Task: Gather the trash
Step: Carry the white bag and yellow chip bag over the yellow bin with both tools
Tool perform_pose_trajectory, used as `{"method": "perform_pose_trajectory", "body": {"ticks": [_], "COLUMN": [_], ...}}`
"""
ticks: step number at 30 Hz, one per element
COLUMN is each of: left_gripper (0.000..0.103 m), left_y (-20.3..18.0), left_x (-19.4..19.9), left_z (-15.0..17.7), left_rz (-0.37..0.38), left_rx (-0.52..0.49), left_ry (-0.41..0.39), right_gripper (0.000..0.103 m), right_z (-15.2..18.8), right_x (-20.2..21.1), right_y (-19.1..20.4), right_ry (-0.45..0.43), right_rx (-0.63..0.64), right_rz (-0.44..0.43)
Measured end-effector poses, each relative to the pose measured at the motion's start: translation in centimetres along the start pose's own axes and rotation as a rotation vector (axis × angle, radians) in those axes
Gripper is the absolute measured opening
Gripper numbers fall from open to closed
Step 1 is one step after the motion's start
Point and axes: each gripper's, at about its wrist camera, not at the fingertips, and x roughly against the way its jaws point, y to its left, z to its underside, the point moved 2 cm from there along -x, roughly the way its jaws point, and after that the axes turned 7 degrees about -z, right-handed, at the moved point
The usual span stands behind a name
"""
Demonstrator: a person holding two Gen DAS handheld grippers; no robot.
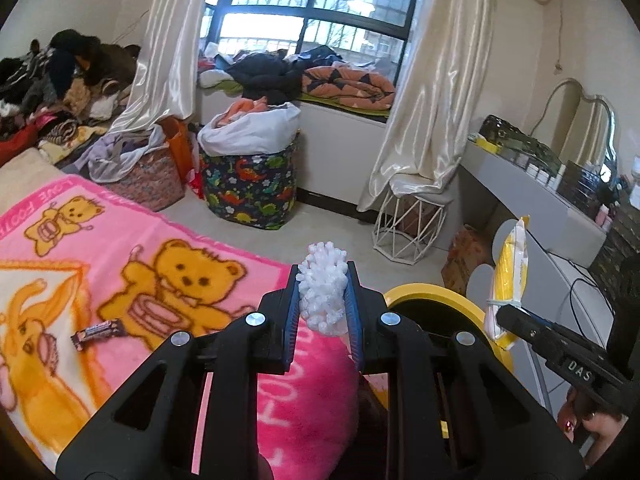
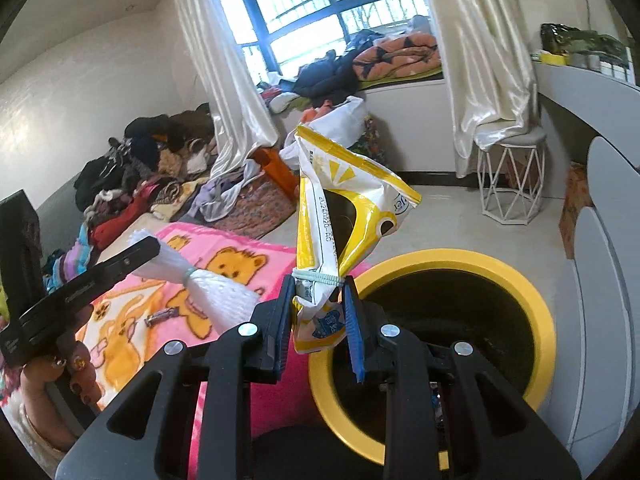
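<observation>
Open floor runs past the bed edge to the yellow-rimmed bin, its inside too dark to read. Left gripper fingers pinch white foam netting over the blanket; right gripper fingers pinch a yellow wrapper at the bin's rim.

Pink bear blanket on bed; dinosaur-print basket beneath barred window; cream curtains; white wire stool; clothes pile at left.

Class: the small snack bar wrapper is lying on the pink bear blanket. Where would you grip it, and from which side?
Grip the snack bar wrapper across its narrow middle, coming from above. It lies flat on the blanket with its long sides clear, so fingers probably fit either side; the soft pile may give a little.
</observation>
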Motion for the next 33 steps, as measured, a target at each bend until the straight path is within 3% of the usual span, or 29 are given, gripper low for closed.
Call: {"method": "perform_pose_trajectory", "body": {"ticks": [23,33], "left_gripper": [0.015,0.015], "left_y": [-7.9,-9.9], "left_x": [-1.9,-2.7], "left_z": [2.0,3.1], "left_rz": [0.086,0.114], "left_rx": [-0.138,-0.181], "left_ry": [0.034,0.064], "right_gripper": [0.023,0.023], "right_z": [-0.5,-0.1], "right_x": [2.5,3.0], "right_y": [-6.8,-9.0], "right_ry": [-0.016,-0.005], "right_rx": [-0.112,-0.165], "right_rz": [0.114,0.125]}}
